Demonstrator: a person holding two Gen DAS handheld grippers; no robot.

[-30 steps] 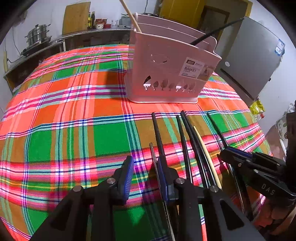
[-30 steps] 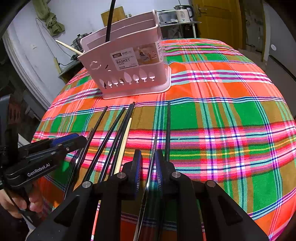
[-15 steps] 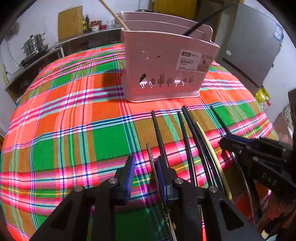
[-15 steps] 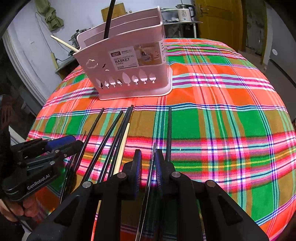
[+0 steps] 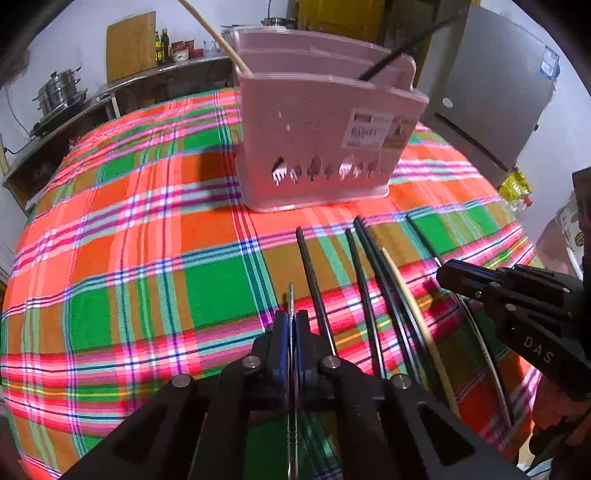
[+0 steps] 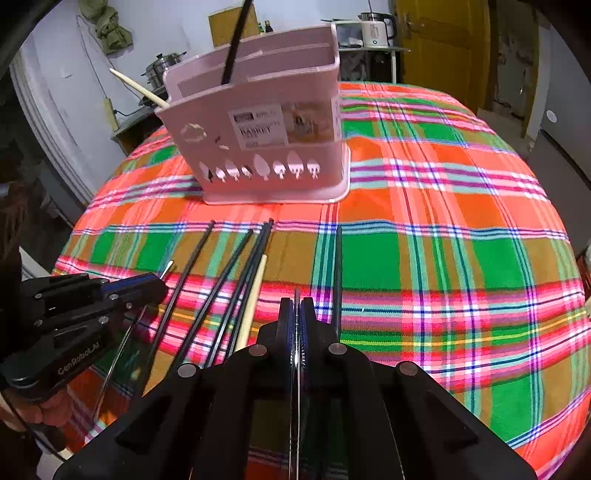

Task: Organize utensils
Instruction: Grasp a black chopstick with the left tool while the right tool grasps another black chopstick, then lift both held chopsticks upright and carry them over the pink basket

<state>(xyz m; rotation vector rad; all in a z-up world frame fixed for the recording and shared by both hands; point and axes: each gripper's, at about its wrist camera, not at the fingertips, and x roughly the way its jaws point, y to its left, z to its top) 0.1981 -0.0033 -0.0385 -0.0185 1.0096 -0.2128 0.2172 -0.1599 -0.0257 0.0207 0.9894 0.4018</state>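
Both grippers are clenched, each on one thin metal chopstick. The left gripper [image 5: 291, 321] has just been closing its jaws, and a silver chopstick [image 5: 291, 295] is now pinched between the pads, its tip poking out toward 12 o'clock. The right gripper [image 6: 296, 310] has just been closing too and holds a second silver chopstick [image 6: 296, 295] the same way. Each grip sits partway along the shaft, probably so the stick stays in line with the fingers and can be tipped end-first into a slot.

In the left wrist view the right gripper [image 5: 454, 271] shows at 3 o'clock. In the right wrist view the left gripper [image 6: 147, 286] shows at 9 o'clock.

Between the two grippers the loose black chopsticks [image 5: 314, 288] and one pale bamboo chopstick [image 5: 406, 295] lie side by side on the plaid tablecloth [image 5: 147, 258]. Their tips point toward 12 o'clock, which keeps them easy to pick off singly.

The pink utensil basket [image 5: 314, 140] stands upright at 12 o'clock, near the tips but apart from them. It already holds a black chopstick [image 5: 384, 61] leaning toward 2 o'clock and a pale one [image 5: 214, 33] leaning toward 11 o'clock. They seem to sit in separate compartments, though the dividers are too blurred to be sure. That suggests sorting by material, so the metal pair would want a slot of its own.
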